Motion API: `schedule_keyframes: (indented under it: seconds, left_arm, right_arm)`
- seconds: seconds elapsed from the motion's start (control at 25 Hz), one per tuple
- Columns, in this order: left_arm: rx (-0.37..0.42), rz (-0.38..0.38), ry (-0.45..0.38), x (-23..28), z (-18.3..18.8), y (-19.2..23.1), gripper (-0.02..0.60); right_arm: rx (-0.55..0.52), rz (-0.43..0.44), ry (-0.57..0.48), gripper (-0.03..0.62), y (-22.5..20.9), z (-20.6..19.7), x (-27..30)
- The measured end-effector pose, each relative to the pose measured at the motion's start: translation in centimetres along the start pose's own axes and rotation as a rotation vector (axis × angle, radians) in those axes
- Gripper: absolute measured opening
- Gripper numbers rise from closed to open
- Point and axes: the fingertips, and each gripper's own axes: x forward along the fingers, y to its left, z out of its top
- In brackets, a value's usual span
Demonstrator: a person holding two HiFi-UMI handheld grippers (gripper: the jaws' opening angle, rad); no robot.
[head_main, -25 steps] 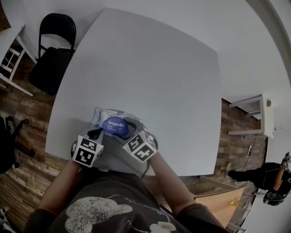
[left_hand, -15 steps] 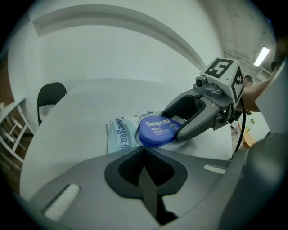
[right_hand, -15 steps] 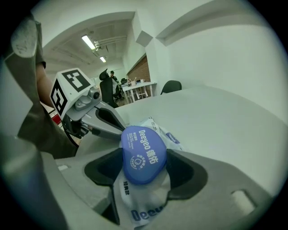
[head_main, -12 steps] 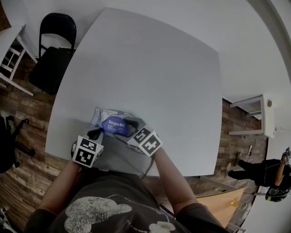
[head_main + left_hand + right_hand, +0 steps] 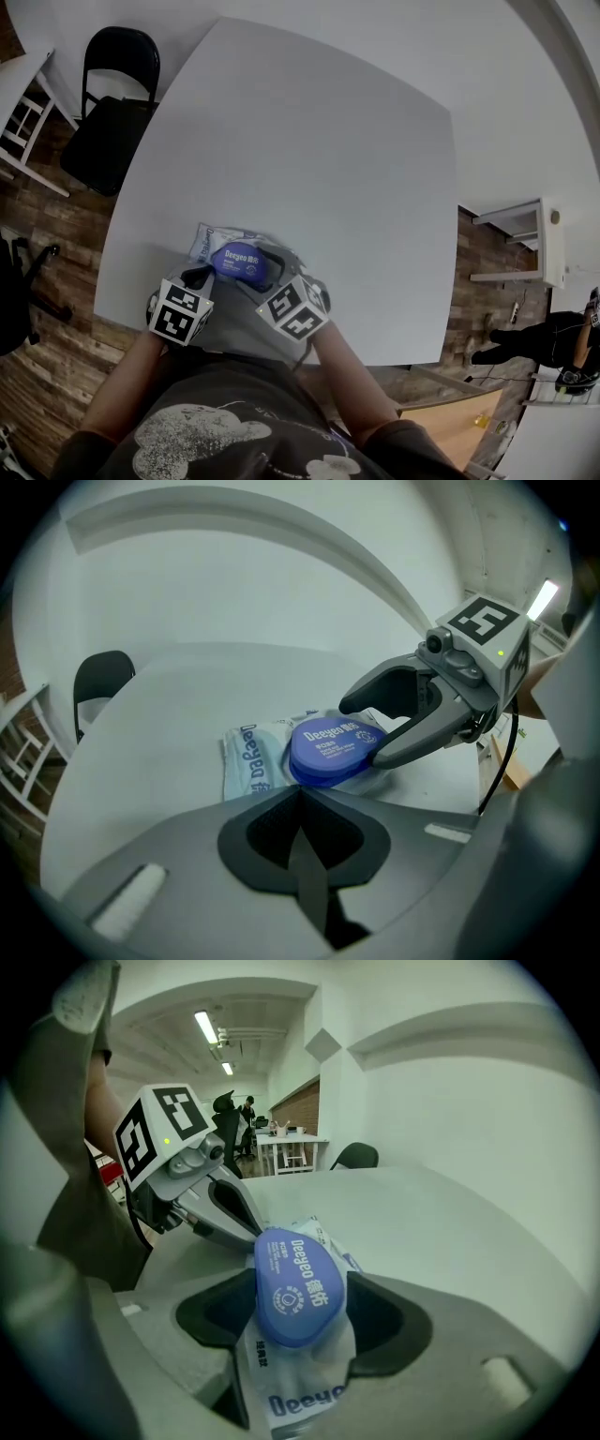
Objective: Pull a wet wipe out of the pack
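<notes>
The grey left tool (image 5: pixel 199 275) and right tool (image 5: pixel 272 267) each bore a white cube (image 5: pixel 180 314) with black square markers. A black cable (image 5: pixel 495 761) trailed from the right one. The T-shirt (image 5: pixel 216 412) was dark with a pale print.

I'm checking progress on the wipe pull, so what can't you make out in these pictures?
- Wipe opening: under the blue lid in every view.
- Whether the right gripper pinches the lid: right gripper view, lid covers the contact.
- Whether the left gripper touches the pack: left gripper view, own body covers it.

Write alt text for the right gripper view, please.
The right gripper grips with its jaws the blue lid of a wet wipe pack lying on a white table. The left gripper sits at the pack's far end.
</notes>
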Motion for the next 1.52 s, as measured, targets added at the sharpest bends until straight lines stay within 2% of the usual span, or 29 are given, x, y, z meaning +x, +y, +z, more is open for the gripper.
schedule_keyframes:
  seconds: [0.36, 0.6, 0.64, 0.72, 0.8, 1.2, 1.52]
  left_arm:
    - [0.006, -0.010, 0.005, -0.2, 0.0, -0.1, 0.018]
    - [0.013, -0.011, 0.000, -0.1, 0.1, 0.2, 0.018]
    - [0.011, -0.013, -0.003, 0.0, 0.2, 0.1, 0.018]
    - [0.006, -0.017, -0.003, 0.0, 0.2, 0.0, 0.018]
    - [0.006, -0.018, -0.001, -0.1, 0.2, 0.0, 0.018]
    - [0.006, -0.021, 0.006, -0.1, 0.1, -0.1, 0.018]
    - [-0.001, -0.017, 0.007, -0.1, 0.1, -0.2, 0.018]
  right_arm:
    - [-0.149, -0.114, -0.044, 0.264, 0.1, 1.3, -1.4]
    - [-0.212, -0.141, -0.045, 0.170, 0.9, 1.7, -1.5]
    - [-0.227, -0.160, -0.044, 0.154, 0.8, 1.7, -1.5]
    - [-0.278, -0.216, -0.044, 0.069, 0.3, 1.7, -1.8]
    - [-0.310, -0.243, -0.048, 0.057, 0.0, 1.8, -2.0]
    - [-0.247, -0.320, -0.097, 0.049, -4.1, 3.4, -2.3]
    - [-0.151, -0.328, -0.119, 0.105, -6.8, 3.7, -1.3]
